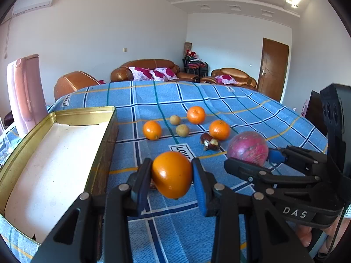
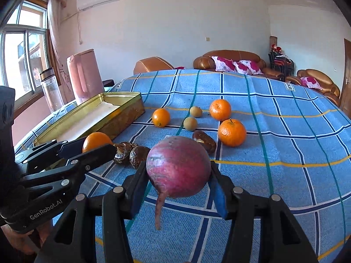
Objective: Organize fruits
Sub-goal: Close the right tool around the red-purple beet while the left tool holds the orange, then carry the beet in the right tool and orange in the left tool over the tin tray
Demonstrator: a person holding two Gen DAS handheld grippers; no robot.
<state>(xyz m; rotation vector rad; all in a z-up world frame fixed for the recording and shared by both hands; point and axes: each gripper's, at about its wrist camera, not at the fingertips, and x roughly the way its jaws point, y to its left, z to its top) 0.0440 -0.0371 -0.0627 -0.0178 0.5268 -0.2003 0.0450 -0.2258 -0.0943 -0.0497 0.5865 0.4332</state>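
Note:
My left gripper (image 1: pixel 172 175) is shut on an orange (image 1: pixel 172 174) and holds it above the blue checked cloth, right of the gold tin (image 1: pixel 65 114). The tin has a white floor with nothing in it. My right gripper (image 2: pixel 178 171) is shut on a round red-purple root with a tail (image 2: pixel 177 166), also lifted off the cloth. In the left wrist view the right gripper (image 1: pixel 252 157) and the root (image 1: pixel 248 149) sit at the right. Three oranges (image 2: pixel 161 117) (image 2: pixel 220 109) (image 2: pixel 232 132) lie ahead, with two small tan fruits (image 2: pixel 190 123) and dark brown chestnut-like pieces (image 2: pixel 128 154) (image 2: pixel 204 141).
A pink kettle (image 2: pixel 84 76) and a clear bottle (image 2: pixel 50 87) stand behind the tin (image 2: pixel 122 94) at the table's left edge. Brown sofas with flowered cushions (image 1: pixel 151 70) lie beyond the table's far edge. A person's hand (image 1: pixel 307 234) grips the right tool.

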